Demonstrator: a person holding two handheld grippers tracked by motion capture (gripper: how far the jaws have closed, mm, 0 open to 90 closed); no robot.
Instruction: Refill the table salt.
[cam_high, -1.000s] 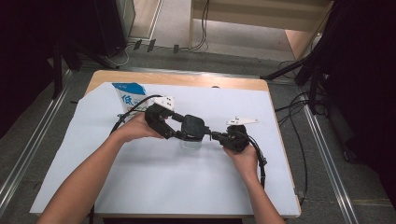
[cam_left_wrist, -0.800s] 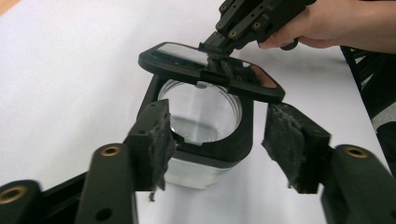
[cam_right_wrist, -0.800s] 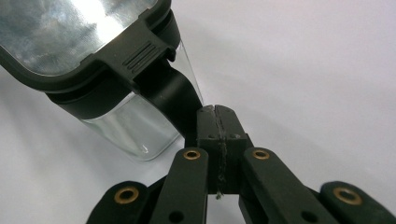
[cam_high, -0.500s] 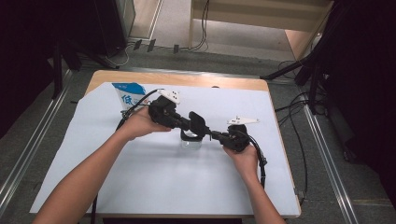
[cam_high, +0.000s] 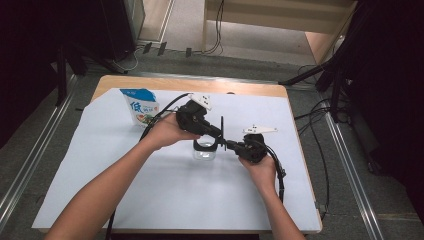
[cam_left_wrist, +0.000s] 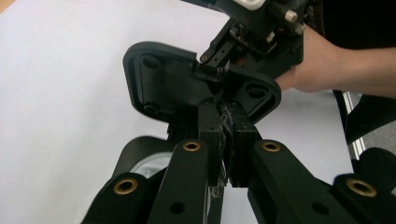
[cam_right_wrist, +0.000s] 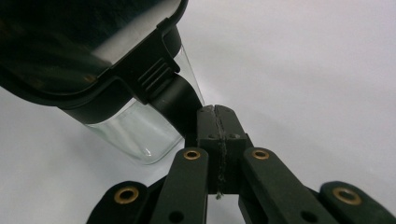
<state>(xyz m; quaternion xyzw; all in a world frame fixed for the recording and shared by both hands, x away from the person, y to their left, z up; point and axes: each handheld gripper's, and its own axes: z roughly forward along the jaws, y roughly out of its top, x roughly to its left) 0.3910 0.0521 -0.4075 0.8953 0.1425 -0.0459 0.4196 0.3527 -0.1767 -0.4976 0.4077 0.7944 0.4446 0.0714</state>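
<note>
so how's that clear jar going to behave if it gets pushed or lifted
Probably rigid and breakable: the jar has clear, hard-looking walls. It looks empty, so likely light and easy to tip, more so with the black lid hinged up. The smooth wall may be slippery; the right gripper clamps its black tab instead.

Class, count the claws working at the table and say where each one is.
2. The left claw is shut on the jar's lifted lid; the right claw is shut on the handle of the jar, mid-table.
</note>
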